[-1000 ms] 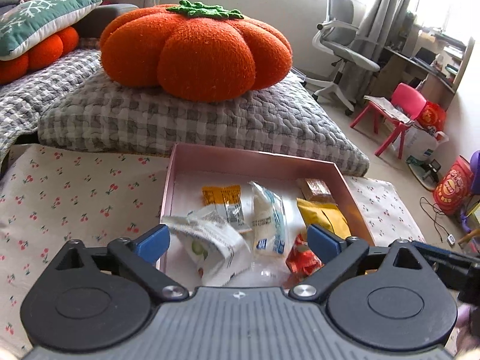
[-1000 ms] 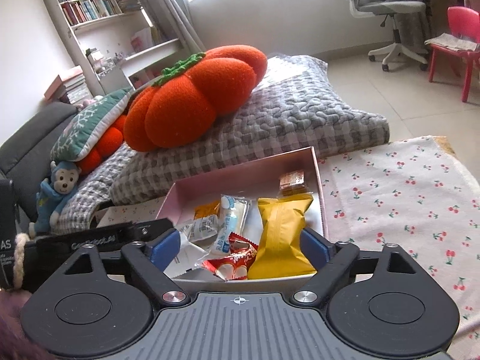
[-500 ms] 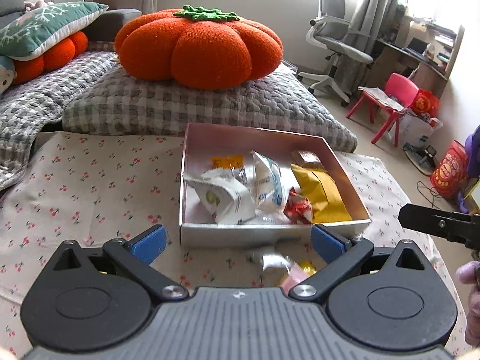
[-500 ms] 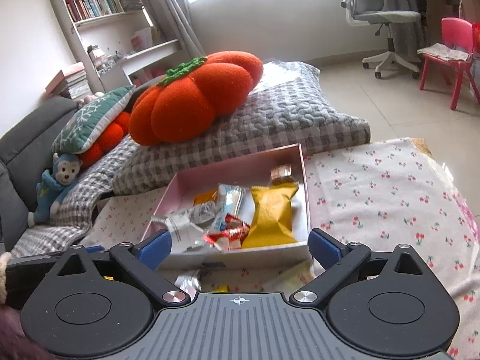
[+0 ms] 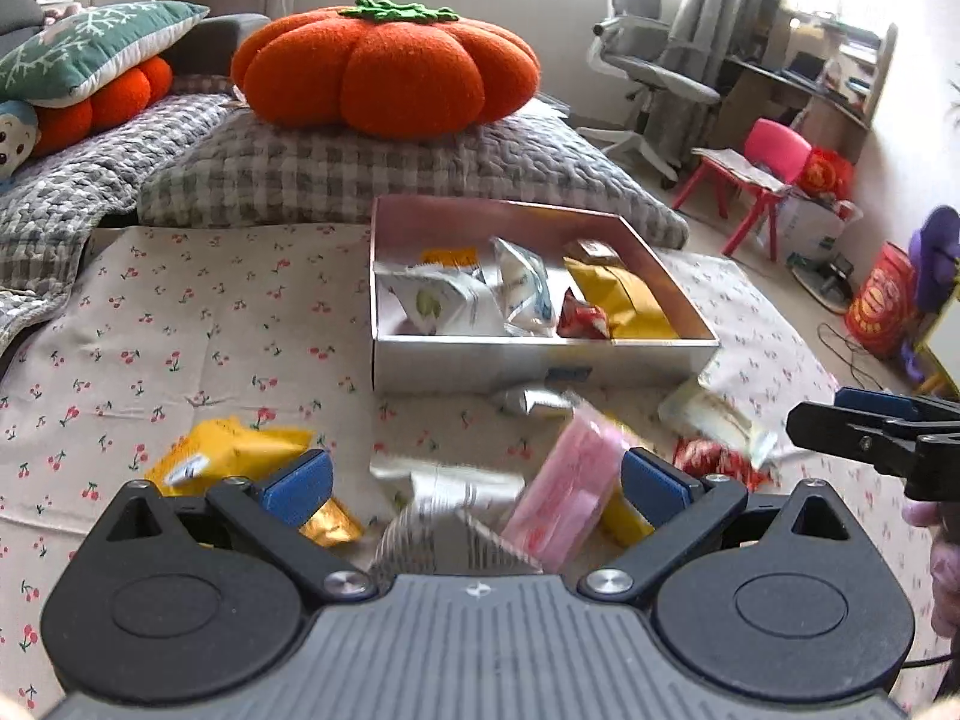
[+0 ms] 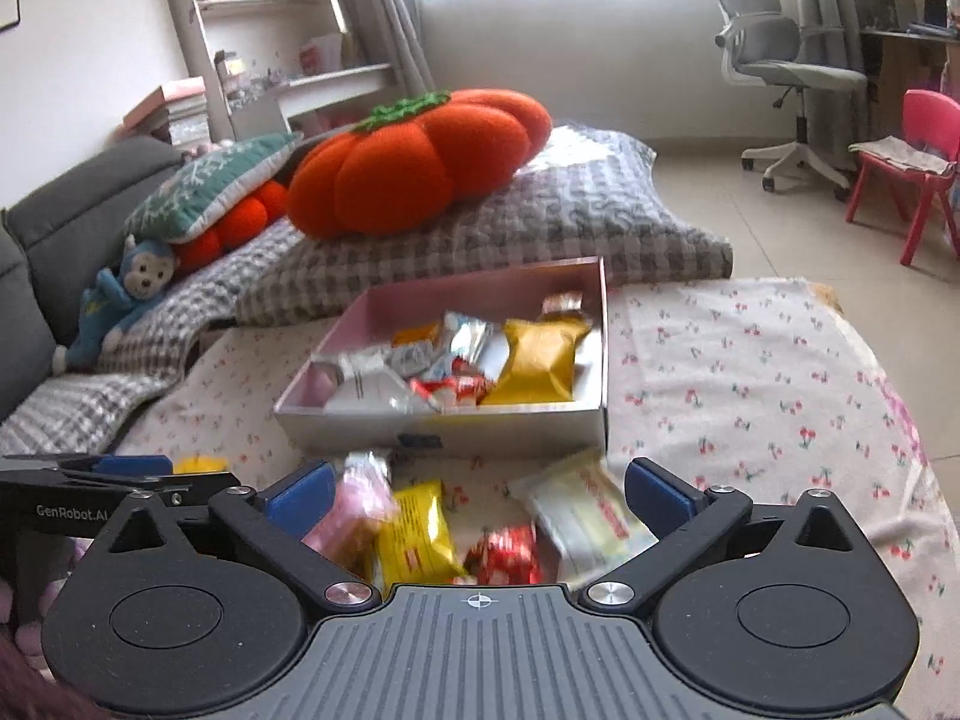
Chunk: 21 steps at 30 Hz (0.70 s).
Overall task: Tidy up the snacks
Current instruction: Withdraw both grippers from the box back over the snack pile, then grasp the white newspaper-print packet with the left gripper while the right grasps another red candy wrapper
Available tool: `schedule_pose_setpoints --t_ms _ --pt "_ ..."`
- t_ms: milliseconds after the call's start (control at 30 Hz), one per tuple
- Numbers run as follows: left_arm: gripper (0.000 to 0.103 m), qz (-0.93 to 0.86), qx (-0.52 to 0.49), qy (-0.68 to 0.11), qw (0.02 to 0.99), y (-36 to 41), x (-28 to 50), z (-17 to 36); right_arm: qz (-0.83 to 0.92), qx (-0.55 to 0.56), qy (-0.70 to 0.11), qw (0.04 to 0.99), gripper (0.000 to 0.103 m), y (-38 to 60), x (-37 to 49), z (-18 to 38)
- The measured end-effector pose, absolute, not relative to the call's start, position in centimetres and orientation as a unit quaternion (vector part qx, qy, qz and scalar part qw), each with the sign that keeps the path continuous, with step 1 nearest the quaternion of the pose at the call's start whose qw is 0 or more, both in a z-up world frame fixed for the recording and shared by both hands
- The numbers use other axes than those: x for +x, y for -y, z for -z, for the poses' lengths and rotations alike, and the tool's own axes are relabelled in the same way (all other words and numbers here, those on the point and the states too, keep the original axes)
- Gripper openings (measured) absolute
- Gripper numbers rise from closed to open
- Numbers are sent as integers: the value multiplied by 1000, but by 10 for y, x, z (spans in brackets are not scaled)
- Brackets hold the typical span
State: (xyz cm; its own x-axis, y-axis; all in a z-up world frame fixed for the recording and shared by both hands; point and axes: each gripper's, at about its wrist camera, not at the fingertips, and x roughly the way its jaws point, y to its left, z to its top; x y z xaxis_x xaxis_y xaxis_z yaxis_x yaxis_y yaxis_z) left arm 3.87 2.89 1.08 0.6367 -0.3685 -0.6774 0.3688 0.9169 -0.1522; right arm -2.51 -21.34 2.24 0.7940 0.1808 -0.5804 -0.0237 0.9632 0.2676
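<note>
I am holding the left gripper (image 5: 474, 480) wide apart and empty, low in the frame, over a pink packet (image 5: 564, 480) and a silver packet (image 5: 444, 492). The right gripper (image 6: 480, 498) is likewise gaping, empty, above a yellow packet (image 6: 414, 531) and a red candy (image 6: 504, 552). I am judging these light, crinkly and slippery, best pinched across the flat middle. The box (image 6: 456, 429) is sitting mid-frame, partly filled.
</note>
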Motion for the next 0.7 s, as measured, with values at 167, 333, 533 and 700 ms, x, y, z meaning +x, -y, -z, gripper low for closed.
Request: schedule_pose_setpoints --t_ms 167,333,533,700 --pt "103 204 13 -360 910 -42 26 -5 -51 93 -320 942 103 213 -37 -10" --pt "103 207 28 -349 913 -53 14 1 -38 90 -315 944 103 220 -42 -3" --pt "103 206 32 -348 914 -63 5 9 -27 92 -318 943 103 222 -45 8" --pt "103 213 32 -345 913 -60 0 16 -38 43 -314 948 103 210 -51 19"
